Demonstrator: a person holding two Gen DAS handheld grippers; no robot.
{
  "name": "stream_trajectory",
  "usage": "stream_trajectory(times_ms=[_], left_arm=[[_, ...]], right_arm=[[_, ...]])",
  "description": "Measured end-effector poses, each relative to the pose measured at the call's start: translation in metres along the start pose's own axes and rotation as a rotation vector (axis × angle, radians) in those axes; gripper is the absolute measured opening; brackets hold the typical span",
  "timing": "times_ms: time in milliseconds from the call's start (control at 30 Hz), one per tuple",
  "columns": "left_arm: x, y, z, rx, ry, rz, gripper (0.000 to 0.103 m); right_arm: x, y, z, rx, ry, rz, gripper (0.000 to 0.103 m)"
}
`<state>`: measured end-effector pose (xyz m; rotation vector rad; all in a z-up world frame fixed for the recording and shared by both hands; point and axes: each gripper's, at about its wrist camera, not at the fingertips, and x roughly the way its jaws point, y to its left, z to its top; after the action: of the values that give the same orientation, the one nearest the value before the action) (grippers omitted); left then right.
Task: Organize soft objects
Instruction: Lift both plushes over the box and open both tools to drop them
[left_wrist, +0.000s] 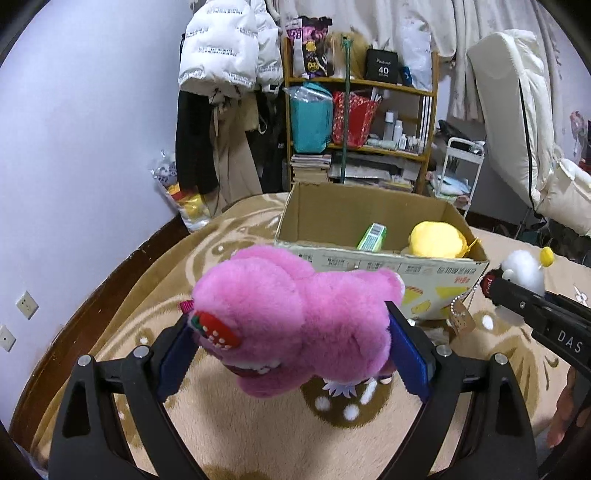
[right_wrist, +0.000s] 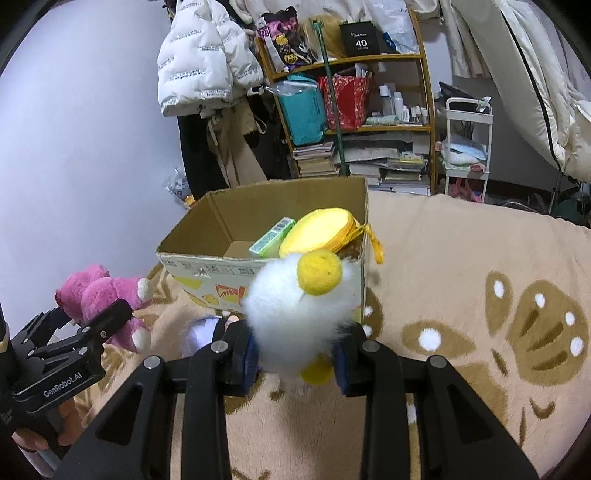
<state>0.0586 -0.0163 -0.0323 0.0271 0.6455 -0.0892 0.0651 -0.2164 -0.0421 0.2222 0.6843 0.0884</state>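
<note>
Left wrist view: the left gripper (left_wrist: 295, 350) pinches the pink plush bear (left_wrist: 291, 325) above the blanket (left_wrist: 258, 435), short of the cardboard box (left_wrist: 369, 236), apparently for dropping in. Only here its strawberry patch shows.

Right wrist view: the right gripper (right_wrist: 295, 354) pinches the white fluffy toy (right_wrist: 299, 310) before the box's near wall; the box floor shows a yellow plush (right_wrist: 317, 232) and green packet (right_wrist: 271, 232).
</note>
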Motion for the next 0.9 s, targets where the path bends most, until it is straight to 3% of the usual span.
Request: stream_trajectory(times_ms=[600, 900], left_arm=[[-0.014, 0.003, 0.014, -0.003, -0.122, 0.011, 0.091], [-0.007, -0.002, 0.037, 0.003, -0.176, 0.006, 0.091]], right_arm=[[-0.017, 0.008, 0.013, -0.019, -0.087, 0.026, 0.034], [-0.024, 0.014, 0.04, -0.046, -0.163, 0.037, 0.034]])
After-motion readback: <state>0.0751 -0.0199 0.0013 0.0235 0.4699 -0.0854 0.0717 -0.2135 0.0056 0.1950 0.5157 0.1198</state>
